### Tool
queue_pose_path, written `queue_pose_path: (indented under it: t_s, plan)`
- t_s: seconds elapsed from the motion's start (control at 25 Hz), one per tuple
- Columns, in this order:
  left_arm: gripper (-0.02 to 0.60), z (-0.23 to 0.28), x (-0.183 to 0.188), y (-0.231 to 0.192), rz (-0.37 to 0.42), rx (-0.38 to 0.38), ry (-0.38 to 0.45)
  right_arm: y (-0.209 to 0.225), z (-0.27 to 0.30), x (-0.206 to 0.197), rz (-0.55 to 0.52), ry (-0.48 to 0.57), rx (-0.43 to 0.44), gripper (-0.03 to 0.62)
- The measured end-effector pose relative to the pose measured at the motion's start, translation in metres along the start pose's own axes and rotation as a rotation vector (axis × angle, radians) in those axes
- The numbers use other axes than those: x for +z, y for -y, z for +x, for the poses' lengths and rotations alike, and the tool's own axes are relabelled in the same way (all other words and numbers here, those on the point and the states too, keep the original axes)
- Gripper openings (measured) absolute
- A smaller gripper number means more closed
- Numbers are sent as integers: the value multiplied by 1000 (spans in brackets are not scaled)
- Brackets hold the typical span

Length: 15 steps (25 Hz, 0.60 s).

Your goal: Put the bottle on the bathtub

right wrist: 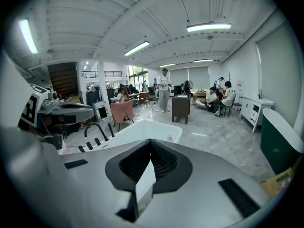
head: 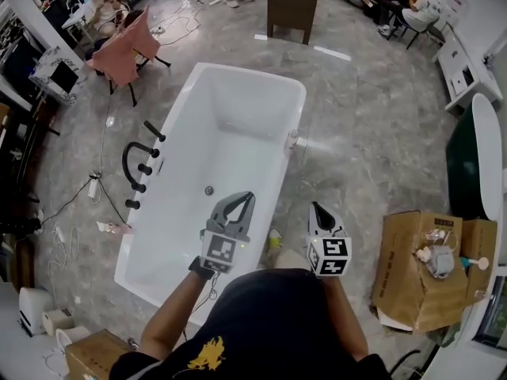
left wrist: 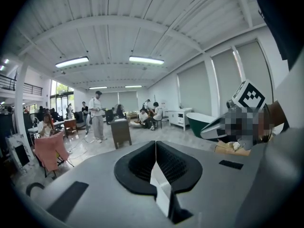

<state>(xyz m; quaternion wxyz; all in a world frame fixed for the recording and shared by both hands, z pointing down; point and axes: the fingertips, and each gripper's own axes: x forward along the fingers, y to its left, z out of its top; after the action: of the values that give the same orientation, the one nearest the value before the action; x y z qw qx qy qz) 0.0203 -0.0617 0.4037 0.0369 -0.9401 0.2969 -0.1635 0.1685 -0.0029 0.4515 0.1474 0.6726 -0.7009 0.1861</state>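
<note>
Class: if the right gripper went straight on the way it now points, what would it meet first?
Probably the white bathtub, at its rim beside the small bottle; depth is hard to judge.

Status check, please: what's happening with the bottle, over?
Left gripper, right gripper shut, empty. Likely bottle by bathtub's right rim, whether on it unclear. Nothing blocking.

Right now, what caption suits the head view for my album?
A person holds the left claw and right claw, both shut, by a white bathtub.
</note>
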Motion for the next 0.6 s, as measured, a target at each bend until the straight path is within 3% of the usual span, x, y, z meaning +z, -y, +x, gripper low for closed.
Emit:
queue_pose_path:
  t_s: [0.2, 0.44, 0.6]
  plan:
    - [19, -3, -7, 2, 19, -35, -14, 0, -4, -4, 16, 4, -23, 2]
    - [20, -5, -19, 17, 40, -59, -125, 1, -9, -15, 21, -21, -25, 2]
    - [20, -6, -26, 25, 26, -78, -115, 2, -10, -18, 26, -25, -26, 0]
